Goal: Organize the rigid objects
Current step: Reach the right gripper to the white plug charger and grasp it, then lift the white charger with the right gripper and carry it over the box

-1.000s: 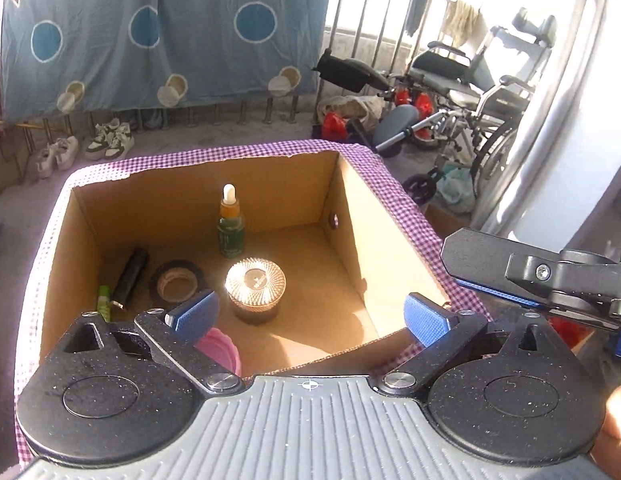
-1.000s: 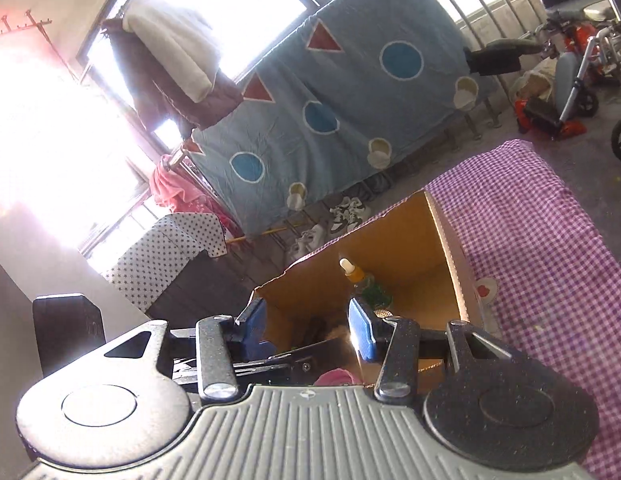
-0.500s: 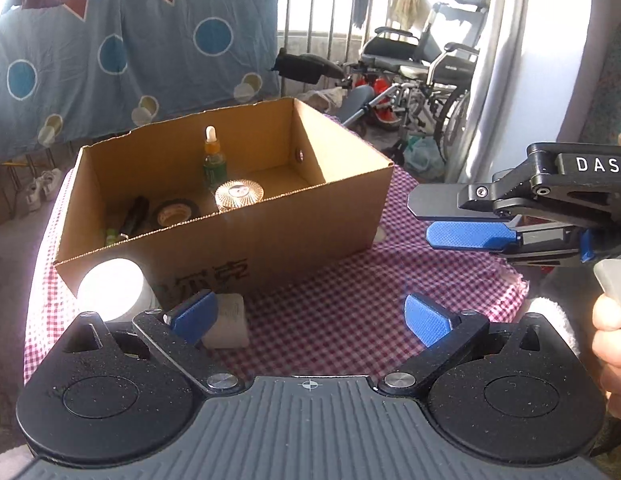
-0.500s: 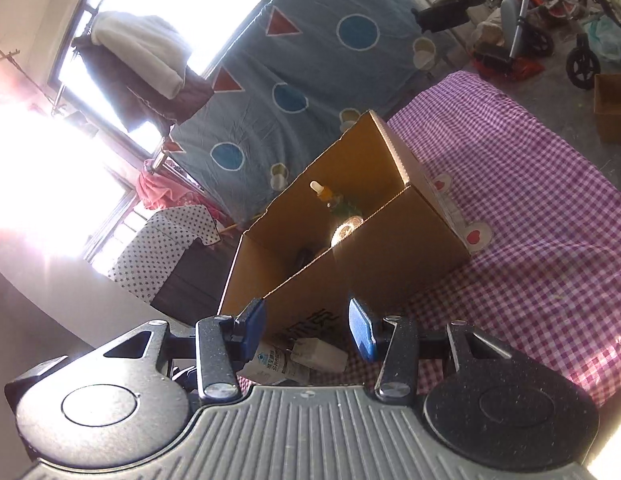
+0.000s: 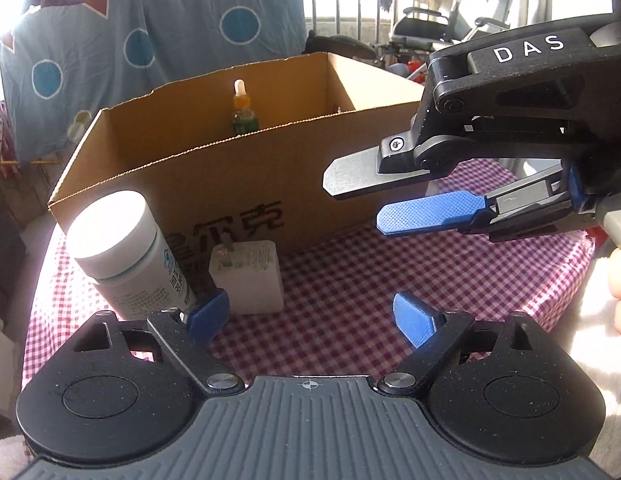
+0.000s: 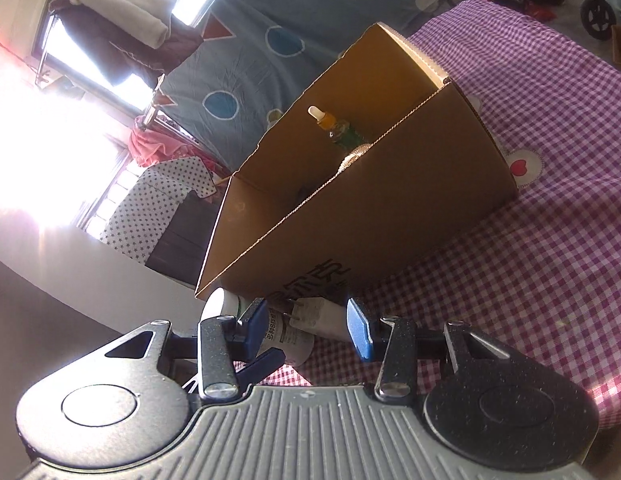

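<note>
A white pill bottle [image 5: 122,248] stands on the checked cloth in front of the cardboard box [image 5: 238,192], with a white charger plug [image 5: 250,276] beside it on its right. My left gripper [image 5: 310,318] hangs low just before them; its jaws are closing with nothing between them, and the left fingertip [image 5: 208,314] is close to the plug and bottle. My right gripper [image 5: 362,200] reaches in from the right, partly open and narrowing slightly. From the right wrist, that gripper [image 6: 306,328] points at the plug [image 6: 316,314] and bottle [image 6: 286,338] without touching them.
Inside the box stand a dropper bottle [image 5: 241,114] and a gold-lidded jar [image 6: 352,158]. The purple checked cloth [image 6: 530,260] spreads to the right of the box. A blue patterned sheet [image 5: 150,28] hangs behind, and a wheelchair [image 5: 442,28] is far right.
Both grippers have come down from over the box to the cloth in front of it. The bottle and plug now loom close. The left jaws have narrowed.
</note>
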Demonstrator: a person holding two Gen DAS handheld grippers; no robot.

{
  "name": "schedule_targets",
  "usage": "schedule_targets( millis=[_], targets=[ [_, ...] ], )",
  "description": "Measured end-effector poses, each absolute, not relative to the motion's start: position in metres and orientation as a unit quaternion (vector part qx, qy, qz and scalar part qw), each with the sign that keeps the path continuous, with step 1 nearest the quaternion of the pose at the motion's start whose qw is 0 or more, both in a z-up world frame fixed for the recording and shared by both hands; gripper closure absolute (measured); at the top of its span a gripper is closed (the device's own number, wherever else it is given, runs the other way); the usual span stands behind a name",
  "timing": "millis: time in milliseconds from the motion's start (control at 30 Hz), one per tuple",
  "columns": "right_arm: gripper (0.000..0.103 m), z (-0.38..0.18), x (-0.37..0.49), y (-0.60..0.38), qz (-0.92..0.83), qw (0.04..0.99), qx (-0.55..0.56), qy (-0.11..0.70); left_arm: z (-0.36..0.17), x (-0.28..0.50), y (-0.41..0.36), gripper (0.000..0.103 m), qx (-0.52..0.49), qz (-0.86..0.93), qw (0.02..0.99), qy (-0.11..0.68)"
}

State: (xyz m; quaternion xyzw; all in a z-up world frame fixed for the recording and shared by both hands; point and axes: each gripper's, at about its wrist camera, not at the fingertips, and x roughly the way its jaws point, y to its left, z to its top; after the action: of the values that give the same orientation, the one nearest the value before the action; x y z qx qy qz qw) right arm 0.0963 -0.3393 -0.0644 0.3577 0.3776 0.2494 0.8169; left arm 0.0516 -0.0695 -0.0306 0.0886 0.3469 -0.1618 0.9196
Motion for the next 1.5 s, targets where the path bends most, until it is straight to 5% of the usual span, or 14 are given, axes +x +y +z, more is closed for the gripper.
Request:
schedule_targets(
  millis=[600, 1500],
  targets=[
    [0.064, -0.099, 0.158, -0.296, 0.269, 0.789, 0.339, 0.436, -0.051, 0.09, -0.056, 0.019, 0.032, -0.13, 0.916, 0.379],
    [0.063, -0.114, 0.101, -0.396, 0.219, 0.785, 0.399, 0.419, -0.042, 0.045, -0.104, 0.02, 0.08, -0.222, 0.902, 0.361]
  ],
)
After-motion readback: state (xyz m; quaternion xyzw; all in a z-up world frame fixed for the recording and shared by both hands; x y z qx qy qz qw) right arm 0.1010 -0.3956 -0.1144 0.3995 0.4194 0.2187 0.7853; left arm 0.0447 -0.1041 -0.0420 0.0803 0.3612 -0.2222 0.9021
